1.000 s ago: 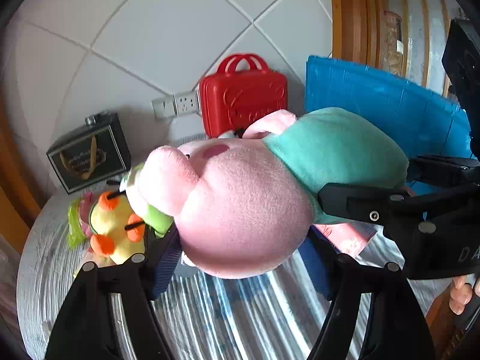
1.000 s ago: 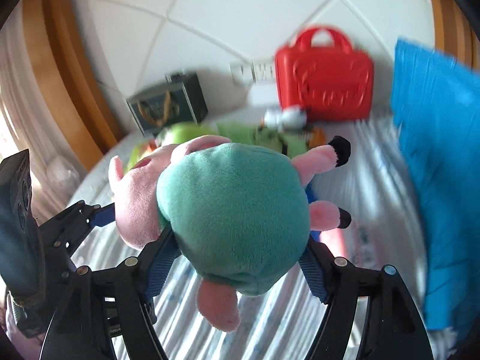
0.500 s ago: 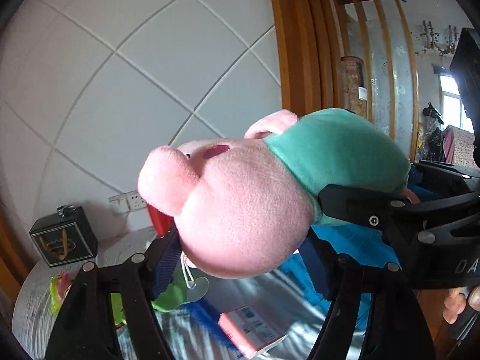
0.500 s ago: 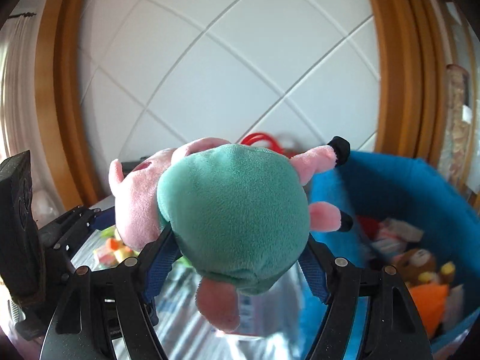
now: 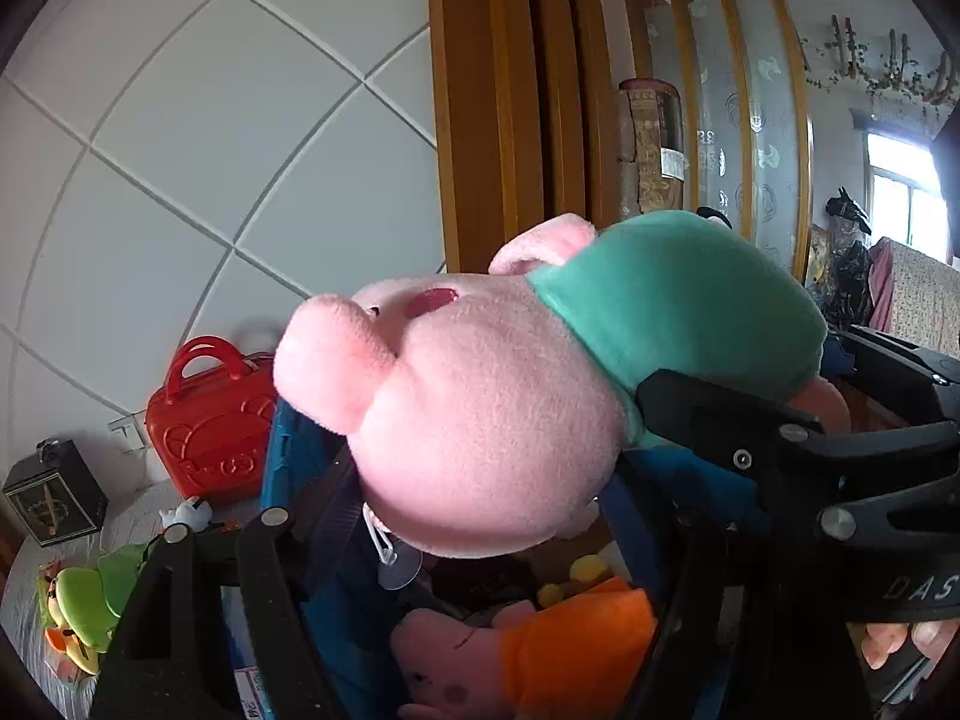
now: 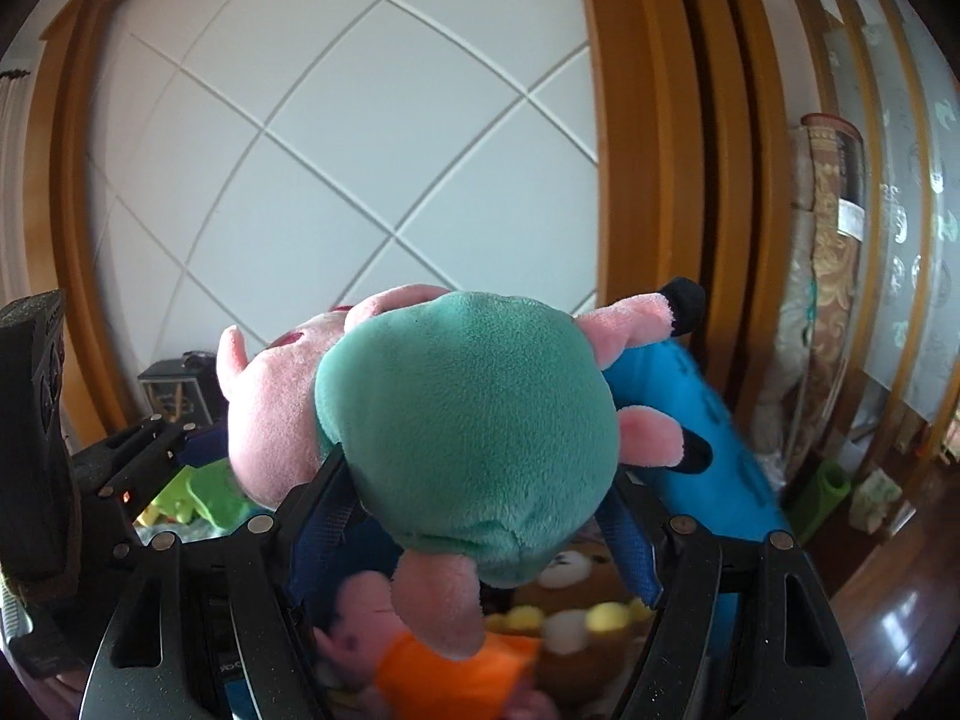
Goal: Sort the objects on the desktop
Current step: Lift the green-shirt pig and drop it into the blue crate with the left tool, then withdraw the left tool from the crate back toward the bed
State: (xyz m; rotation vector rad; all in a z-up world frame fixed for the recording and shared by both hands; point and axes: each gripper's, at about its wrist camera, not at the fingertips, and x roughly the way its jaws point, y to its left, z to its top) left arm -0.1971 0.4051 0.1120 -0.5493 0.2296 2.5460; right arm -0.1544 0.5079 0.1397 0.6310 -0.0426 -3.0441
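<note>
A: Both grippers?
B: Left gripper (image 5: 474,516) clamps the pig plush (image 5: 480,420) by its head; right gripper (image 6: 474,516) clamps its teal body.
A: Where's it sit?
B: In the air over the blue bin (image 6: 708,420); orange-shirt pig (image 5: 516,654) lies inside.
</note>
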